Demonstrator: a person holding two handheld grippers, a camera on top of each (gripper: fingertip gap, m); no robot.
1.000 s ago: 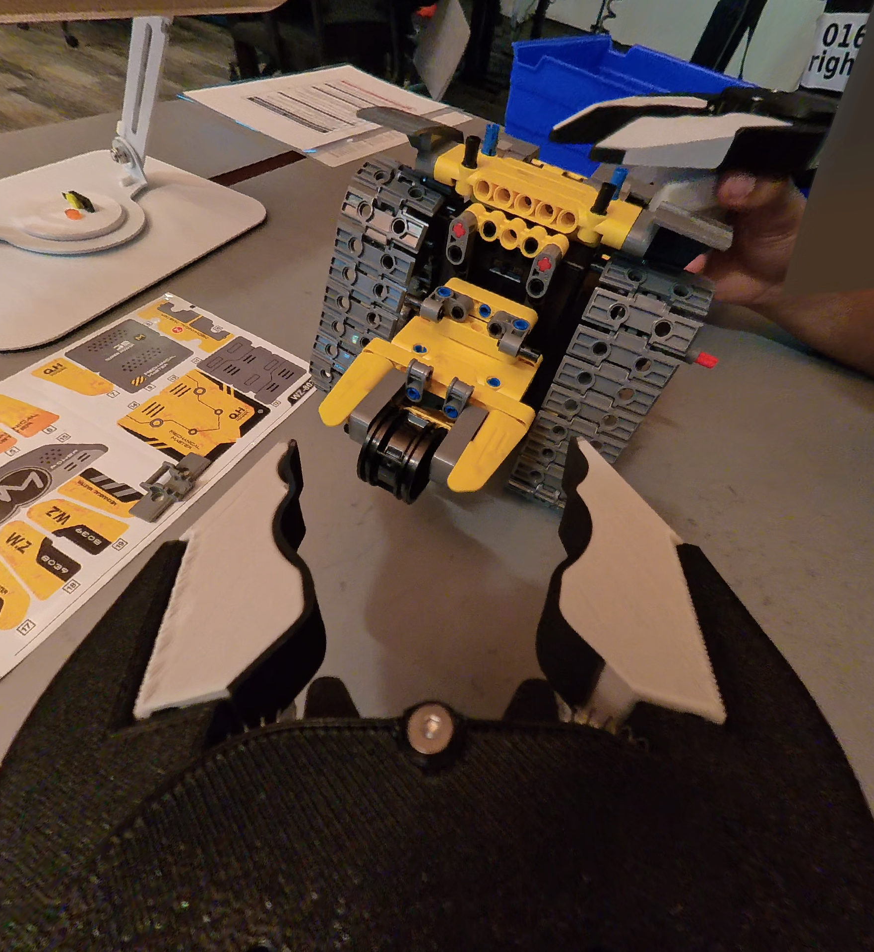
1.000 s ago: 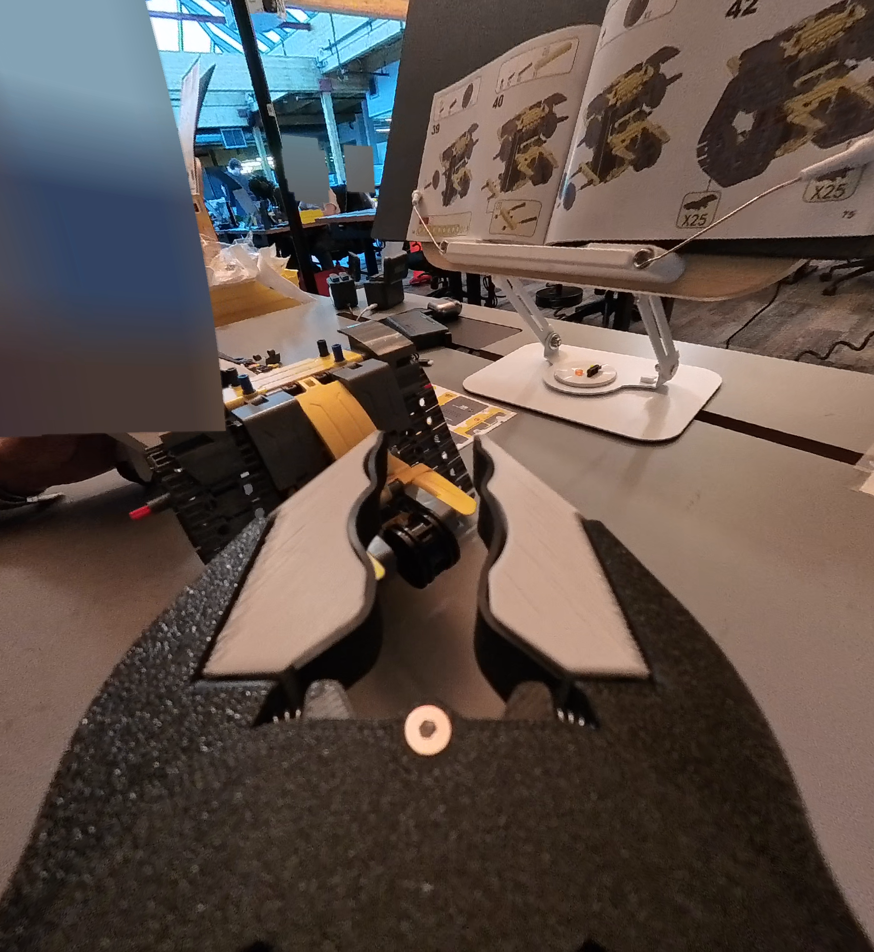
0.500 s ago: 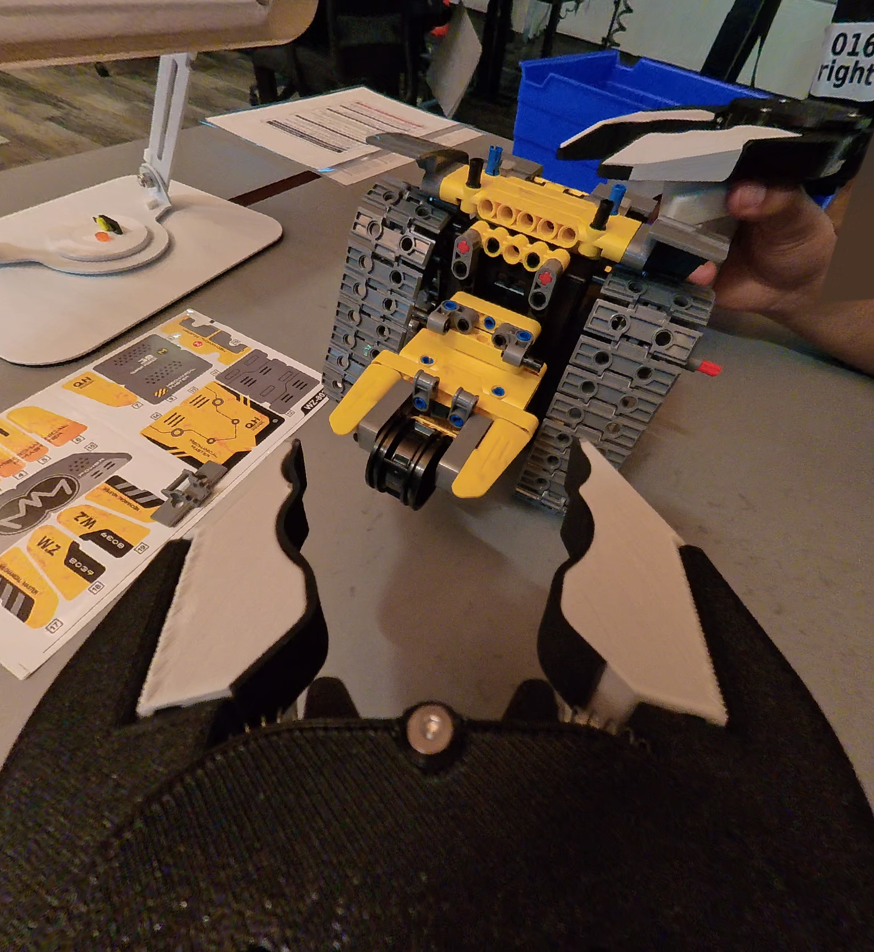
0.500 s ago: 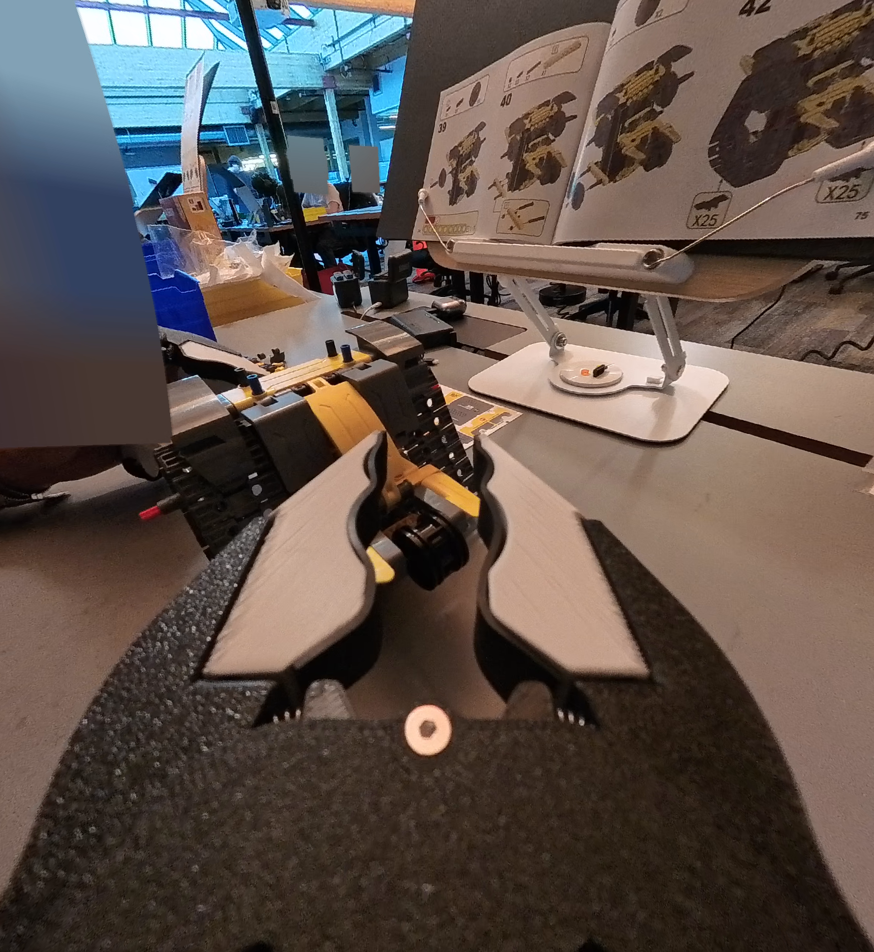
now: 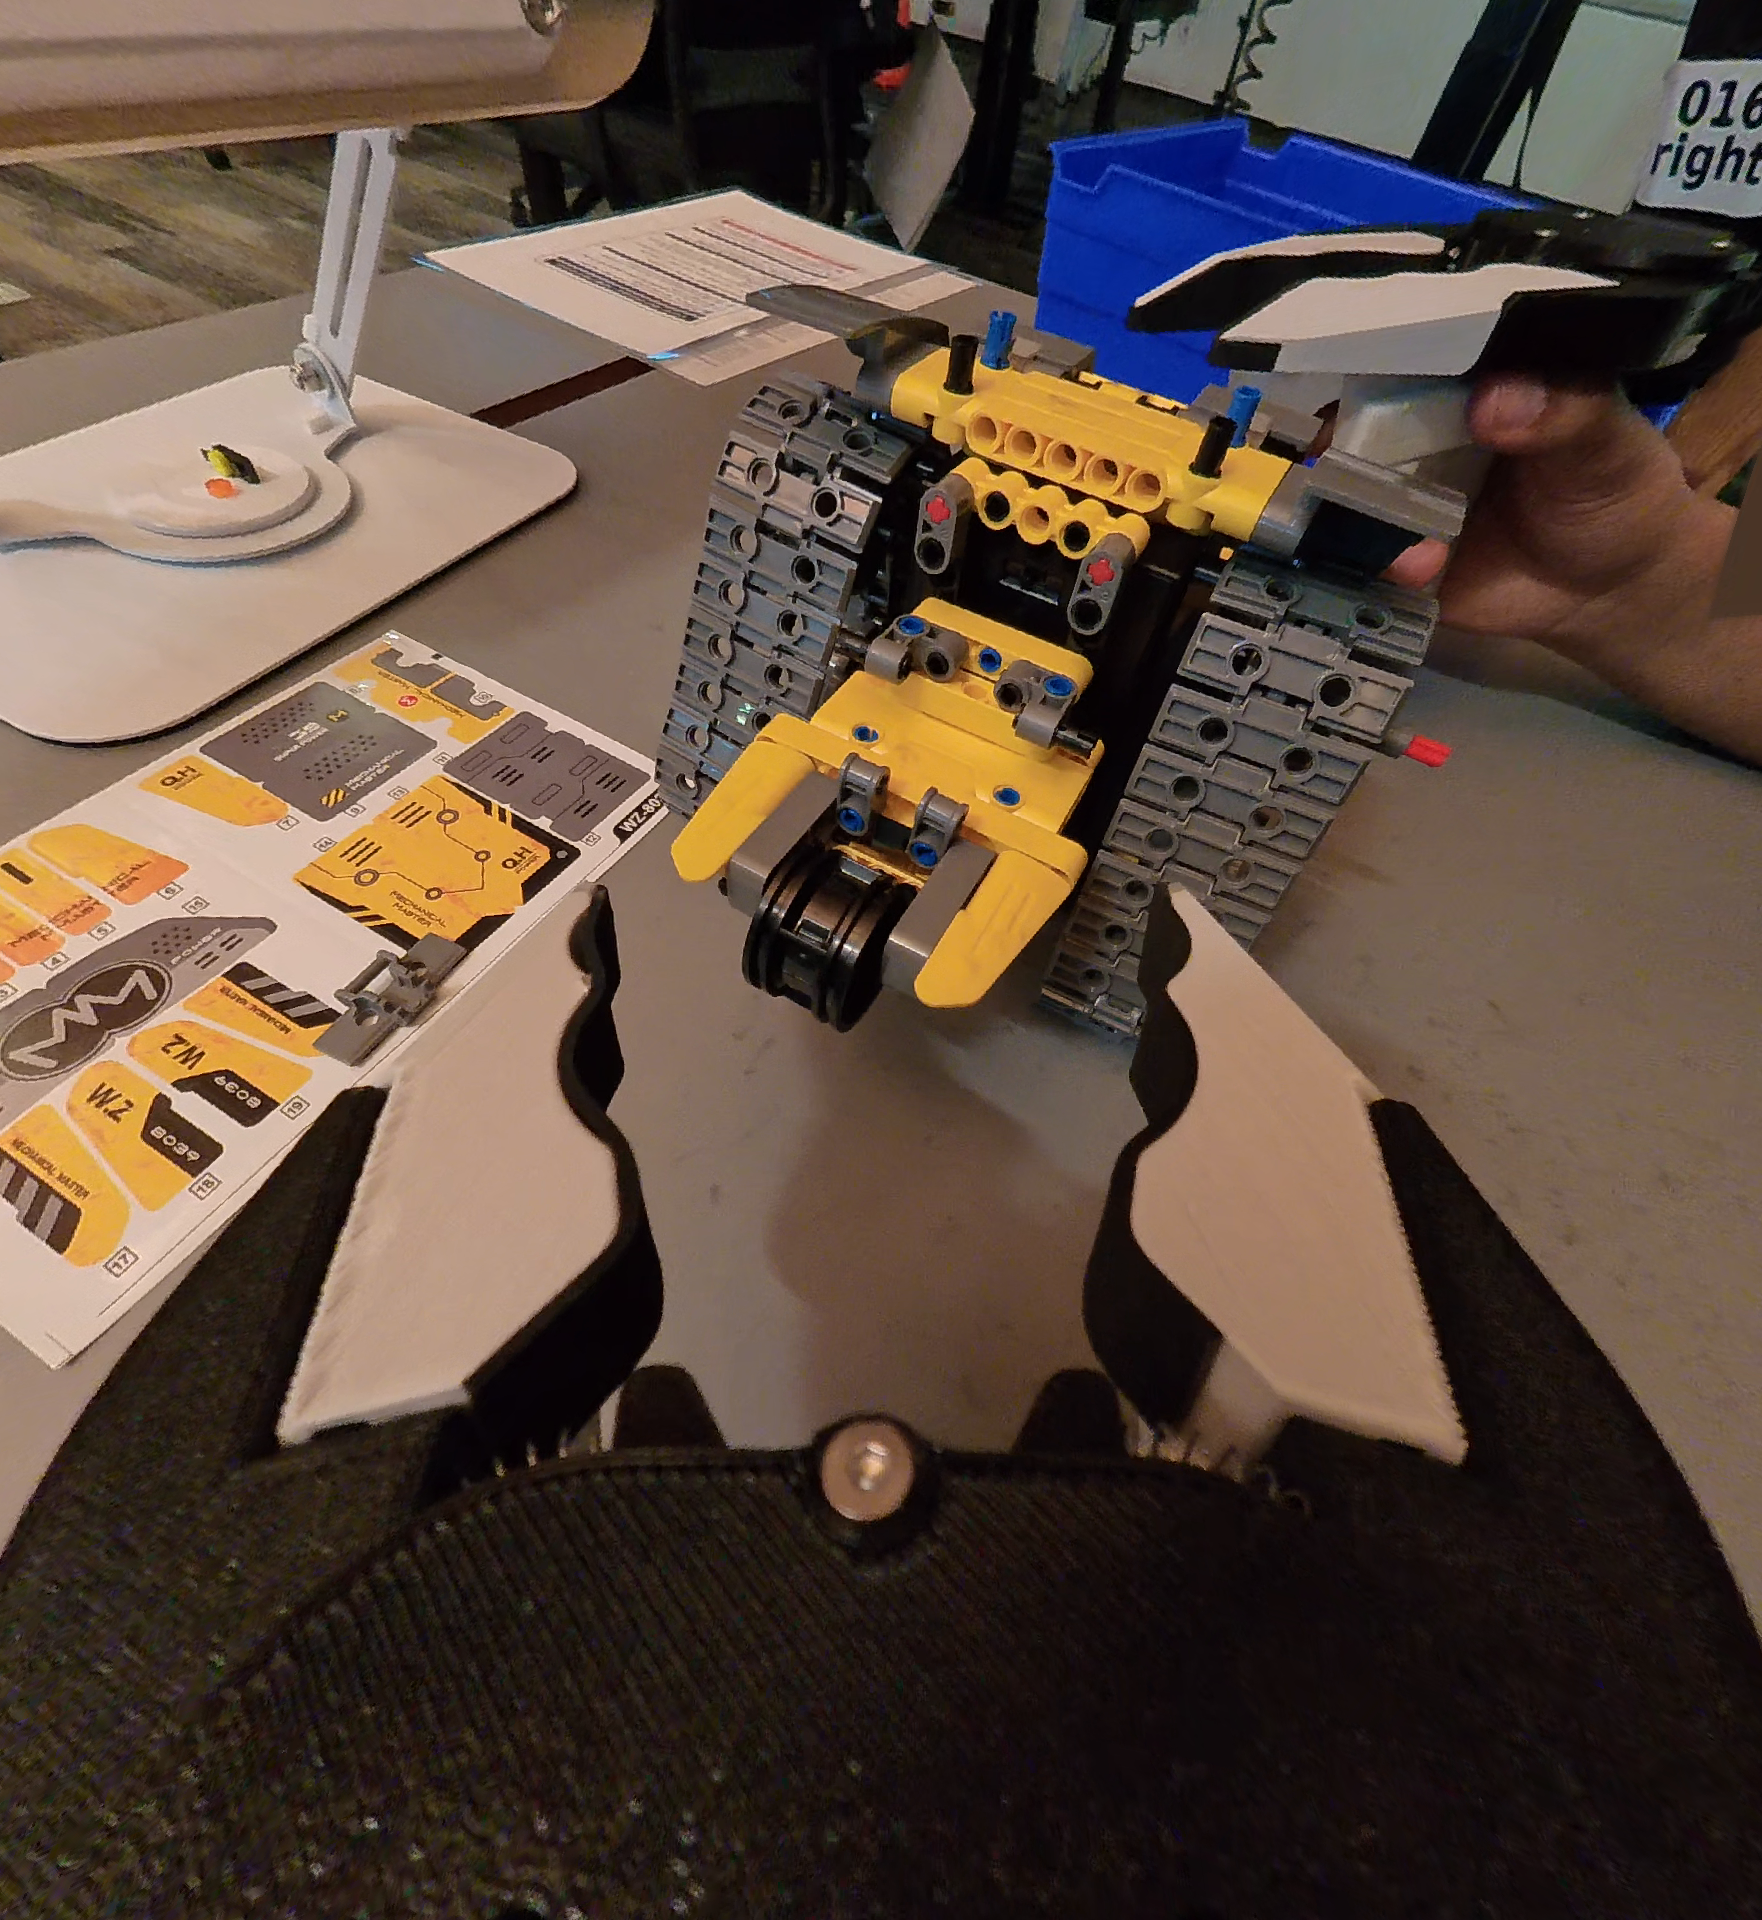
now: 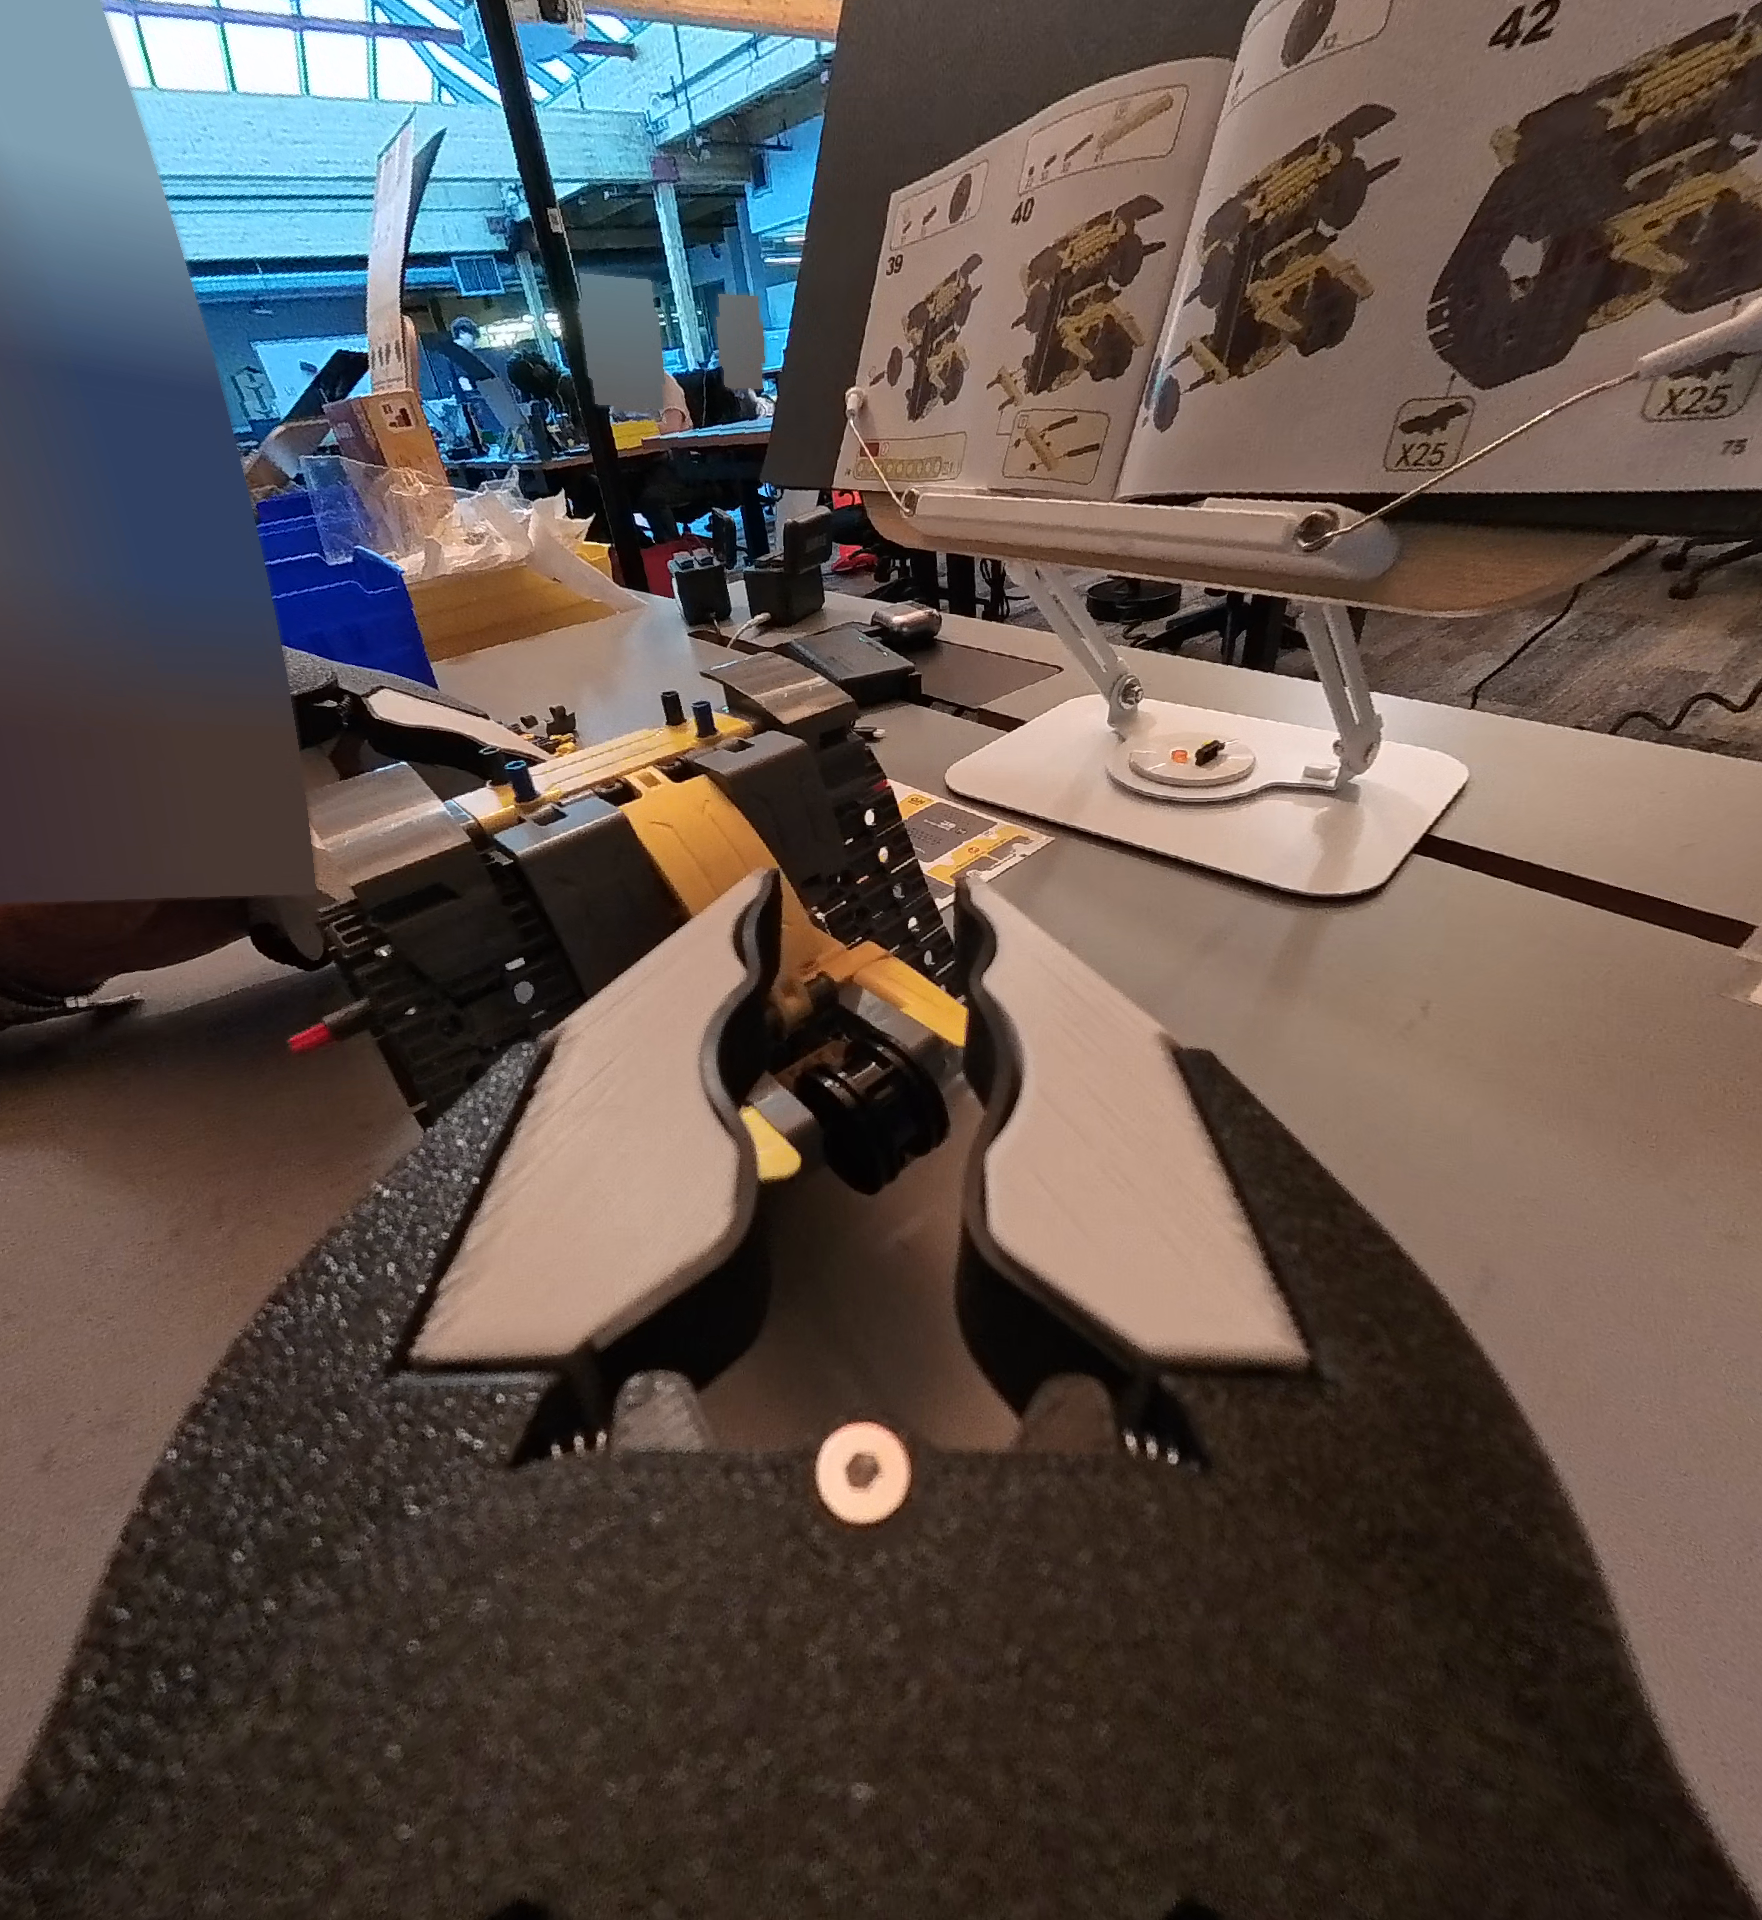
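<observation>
We take the yellow and grey tracked model (image 5: 1022, 665) as our landmark; it stands on the grey table (image 5: 1542, 1091), its black front wheel (image 5: 820, 940) pointing toward us. Our left gripper (image 5: 882, 914) hovers just in front of that wheel, its white fingers (image 5: 482, 1195) spread wide with nothing between them, clear of the model. In our right wrist view, our right gripper (image 6: 866, 904) approaches the model's front end from the side, its jaws parted about as wide as the wheel (image 6: 872, 1127), which lies between the fingers; we cannot tell whether they touch it. A bare hand (image 5: 1563, 530) holds the model's far rear corner, and above it hangs another black and white gripper (image 5: 1376, 301), whose opening we cannot judge. To the model's left, seen from the left wrist view, lies a sticker sheet (image 5: 212, 935) with a small grey part (image 5: 389, 1003) on it, and beyond that a white stand base (image 5: 233, 540). Behind the model sit a blue bin (image 5: 1168, 218) and a printed sheet (image 5: 690, 260). The stand carries an open instruction booklet (image 6: 1324, 260).
</observation>
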